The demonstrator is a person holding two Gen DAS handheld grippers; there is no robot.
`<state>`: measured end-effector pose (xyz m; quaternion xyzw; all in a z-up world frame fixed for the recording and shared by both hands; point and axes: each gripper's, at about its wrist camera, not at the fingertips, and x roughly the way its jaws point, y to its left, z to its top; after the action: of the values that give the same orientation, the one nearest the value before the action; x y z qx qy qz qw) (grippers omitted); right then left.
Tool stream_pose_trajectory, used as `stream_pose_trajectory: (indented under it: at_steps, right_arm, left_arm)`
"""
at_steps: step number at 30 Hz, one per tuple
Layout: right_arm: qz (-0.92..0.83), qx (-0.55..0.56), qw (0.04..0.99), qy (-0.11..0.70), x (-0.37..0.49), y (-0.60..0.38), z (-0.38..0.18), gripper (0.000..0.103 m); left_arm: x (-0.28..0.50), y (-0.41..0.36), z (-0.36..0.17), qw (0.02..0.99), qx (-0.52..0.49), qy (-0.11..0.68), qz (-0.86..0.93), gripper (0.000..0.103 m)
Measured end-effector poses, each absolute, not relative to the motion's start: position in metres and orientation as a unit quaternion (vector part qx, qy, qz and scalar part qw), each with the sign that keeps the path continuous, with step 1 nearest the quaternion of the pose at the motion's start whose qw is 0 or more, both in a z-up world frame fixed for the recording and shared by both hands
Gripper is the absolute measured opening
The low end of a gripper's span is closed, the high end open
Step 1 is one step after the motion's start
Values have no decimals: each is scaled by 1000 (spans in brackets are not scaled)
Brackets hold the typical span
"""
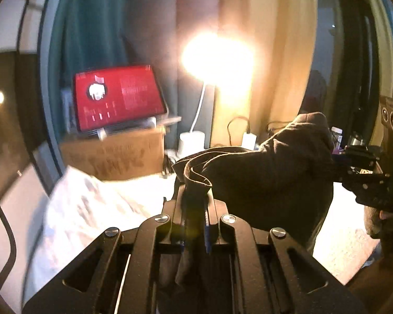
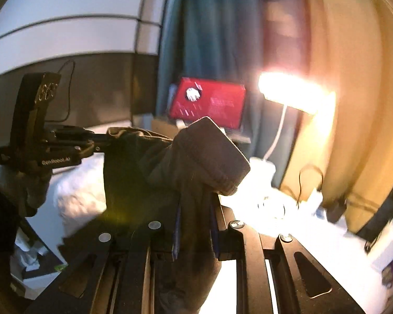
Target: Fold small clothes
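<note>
Beyond the bright white tabletop, a lit lamp, a red screen and curtains stand. Above that surface, the dark garment hangs stretched between the left gripper and right gripper, each clamped narrowly on an end.

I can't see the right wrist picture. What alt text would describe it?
A dark garment hangs stretched between two hand-held grippers: the right gripper in the foreground with jaws shut on it, the left gripper gripping its far end. Behind, a bright lamp and a red screen.
</note>
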<state>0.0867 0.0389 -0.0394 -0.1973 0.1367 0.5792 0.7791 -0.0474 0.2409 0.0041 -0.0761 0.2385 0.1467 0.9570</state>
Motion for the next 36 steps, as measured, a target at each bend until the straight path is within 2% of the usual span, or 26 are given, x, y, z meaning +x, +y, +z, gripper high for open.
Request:
stream_pose_trajectory:
  at_steps: [13, 25, 30, 32, 33, 34, 36]
  right_arm:
    - [551, -188, 783, 217, 163, 79, -88, 18]
    - [533, -181, 763, 317, 229, 124, -149, 19]
    - [532, -171, 754, 346, 242, 132, -164, 27]
    - [529, -161, 753, 357, 250, 132, -169, 36]
    - [527, -156, 754, 360, 254, 131, -171, 44]
    - [522, -152, 757, 363, 258, 130, -172, 46]
    - [502, -141, 770, 368, 270, 124, -175, 46]
  left_arm:
    - [21, 277, -37, 942, -100, 290, 137, 9]
    - [62, 311, -100, 909, -130, 368, 145, 9]
    - [66, 319, -107, 901, -147, 382, 146, 9]
    - [67, 323, -111, 895, -159, 390, 148, 9]
    - [66, 325, -113, 892, -166, 393, 150, 9]
    - [66, 327, -115, 890, -171, 395, 152, 9]
    - [65, 330, -116, 887, -180, 398, 151, 9]
